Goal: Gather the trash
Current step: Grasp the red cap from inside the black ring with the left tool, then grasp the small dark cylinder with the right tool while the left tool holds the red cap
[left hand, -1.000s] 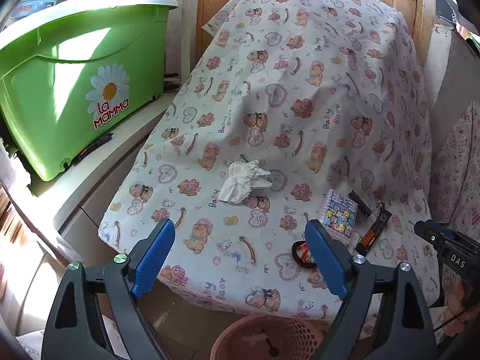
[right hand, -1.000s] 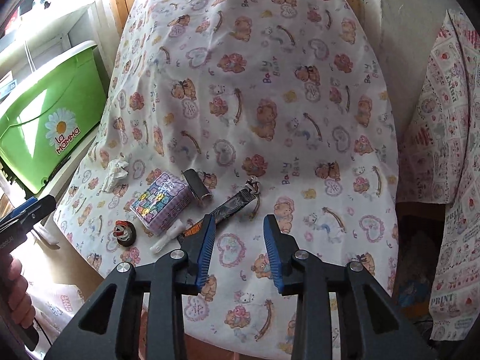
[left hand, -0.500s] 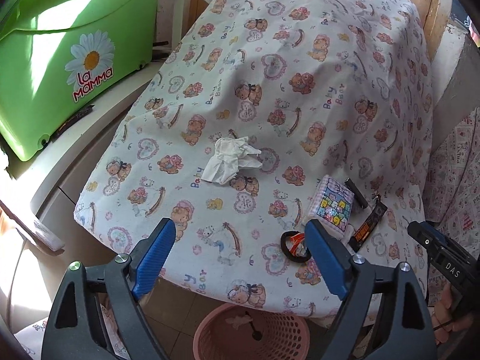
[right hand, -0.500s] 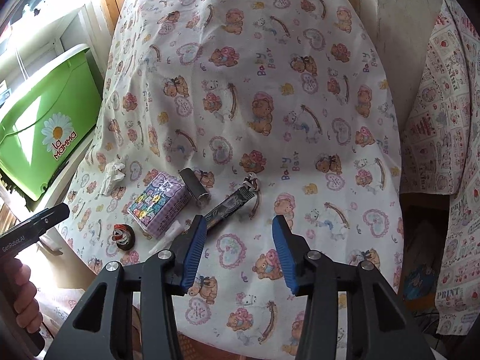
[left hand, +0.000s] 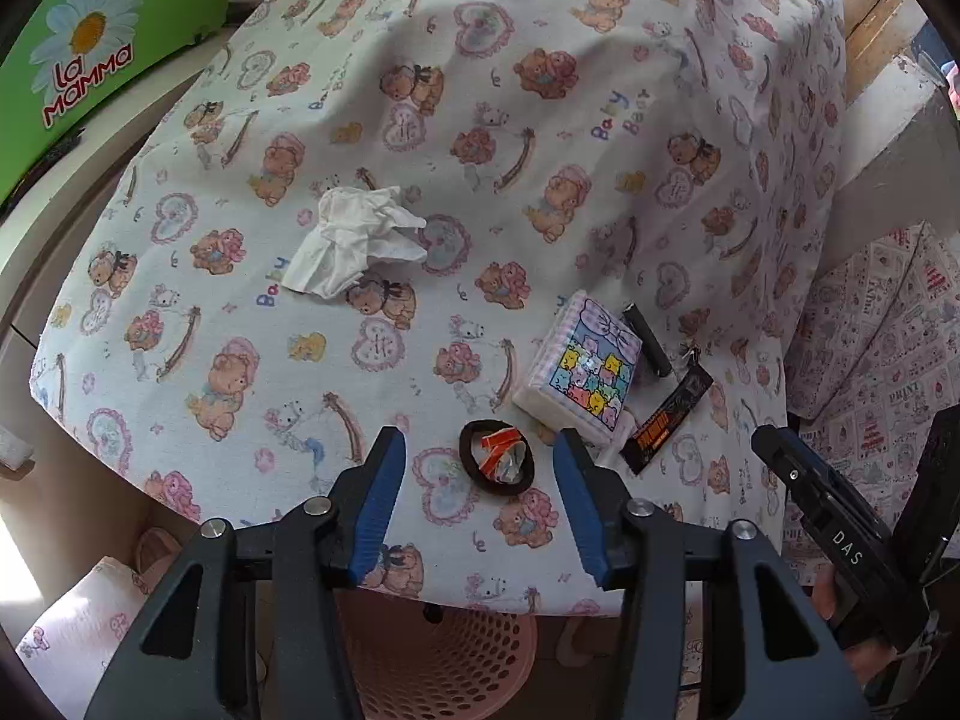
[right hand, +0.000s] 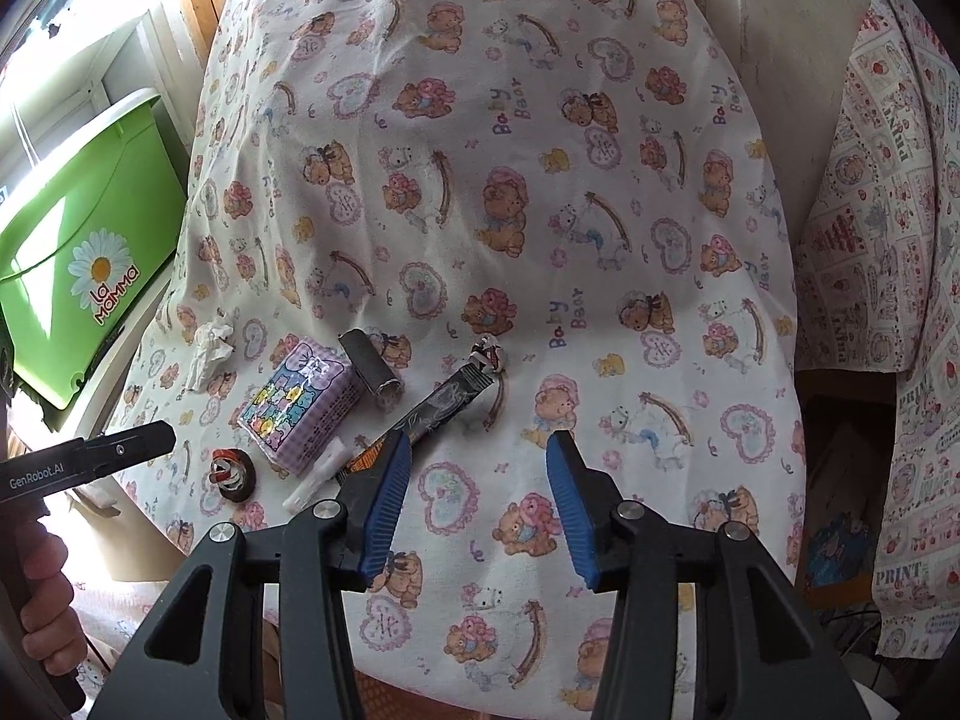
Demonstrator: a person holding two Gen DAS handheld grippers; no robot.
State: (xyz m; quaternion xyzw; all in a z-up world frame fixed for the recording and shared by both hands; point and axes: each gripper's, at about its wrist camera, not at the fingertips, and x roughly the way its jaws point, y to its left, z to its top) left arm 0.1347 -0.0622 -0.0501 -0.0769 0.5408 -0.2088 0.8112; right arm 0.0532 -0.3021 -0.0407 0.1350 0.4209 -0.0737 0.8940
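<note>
Left gripper [left hand: 480, 468] closing above a black ring with orange wrapper [left hand: 497, 464] — pads clear of it, right gripper [right hand: 474, 483] parted over bear-print cloth [right hand: 540, 192] — empty, crumpled tissue [left hand: 354, 249] beyond.

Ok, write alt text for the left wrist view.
The left tool, jaws closing, hangs over a black ring holding wrapper scraps on a bear-print cloth. Crumpled tissue and a tissue pack lie nearby; a pink basket sits below.

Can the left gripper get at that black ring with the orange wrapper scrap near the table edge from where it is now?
Probably yes. The black ring lies just ahead of the left gripper, in line with the gap between its closing jaws, with nothing between them and only bare tablecloth around it.
</note>
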